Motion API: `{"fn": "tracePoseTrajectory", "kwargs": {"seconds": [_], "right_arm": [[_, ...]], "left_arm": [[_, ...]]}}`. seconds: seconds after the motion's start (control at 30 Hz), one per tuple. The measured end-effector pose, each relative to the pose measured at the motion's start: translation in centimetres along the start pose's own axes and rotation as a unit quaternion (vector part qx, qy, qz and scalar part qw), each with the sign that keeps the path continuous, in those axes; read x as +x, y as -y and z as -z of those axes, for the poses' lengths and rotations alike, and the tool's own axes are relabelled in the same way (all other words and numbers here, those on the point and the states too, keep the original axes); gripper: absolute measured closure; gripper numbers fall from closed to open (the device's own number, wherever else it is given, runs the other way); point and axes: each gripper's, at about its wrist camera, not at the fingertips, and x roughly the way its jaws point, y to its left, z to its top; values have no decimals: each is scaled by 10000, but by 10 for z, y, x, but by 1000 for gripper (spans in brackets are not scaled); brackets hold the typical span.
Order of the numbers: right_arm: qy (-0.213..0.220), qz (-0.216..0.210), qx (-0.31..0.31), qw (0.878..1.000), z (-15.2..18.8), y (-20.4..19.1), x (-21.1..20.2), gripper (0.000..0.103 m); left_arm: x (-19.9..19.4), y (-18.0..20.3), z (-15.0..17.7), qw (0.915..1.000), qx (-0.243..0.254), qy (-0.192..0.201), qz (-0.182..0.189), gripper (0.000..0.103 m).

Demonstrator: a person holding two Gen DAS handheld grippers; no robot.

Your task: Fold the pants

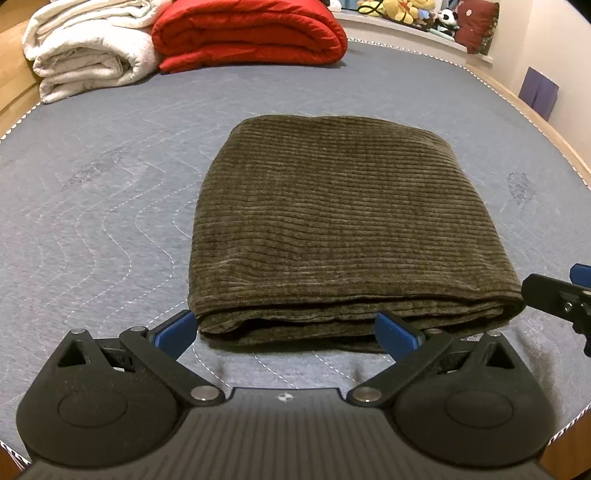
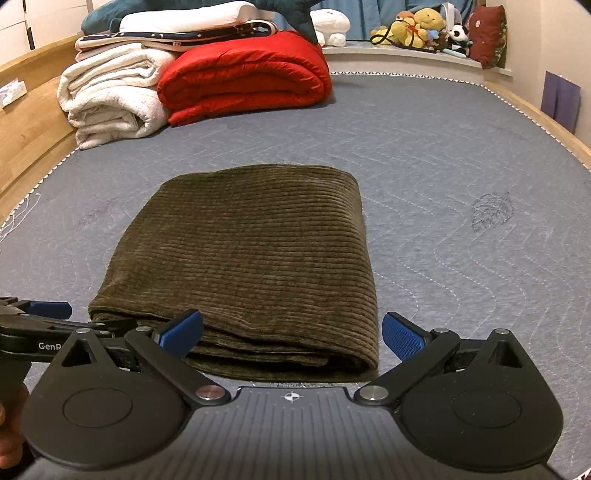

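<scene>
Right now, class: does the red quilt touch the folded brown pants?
Apart. In the right wrist view, a wide strip of bare grey mattress lies between the red quilt and the folded brown pants.

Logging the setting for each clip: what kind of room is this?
Most likely a bedroom. The pants lie on a quilted grey mattress in a wooden frame, folded blankets are stacked at the far end, and stuffed toys sit on a ledge behind.

Ahead of me a grey mattress [image 2: 443,155], red quilt [image 2: 247,74] at its far end, white blanket [image 2: 110,99] beside the quilt, plush toys [image 2: 421,27] beyond the mattress
</scene>
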Motion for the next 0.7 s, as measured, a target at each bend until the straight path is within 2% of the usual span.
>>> {"fn": "tracePoseTrajectory", "kwargs": {"seconds": [0.7], "right_arm": [[-103, 75, -41, 9999, 3, -2, 6, 1]], "left_arm": [[-5, -2, 2, 10000, 19, 51, 13, 0]]}}
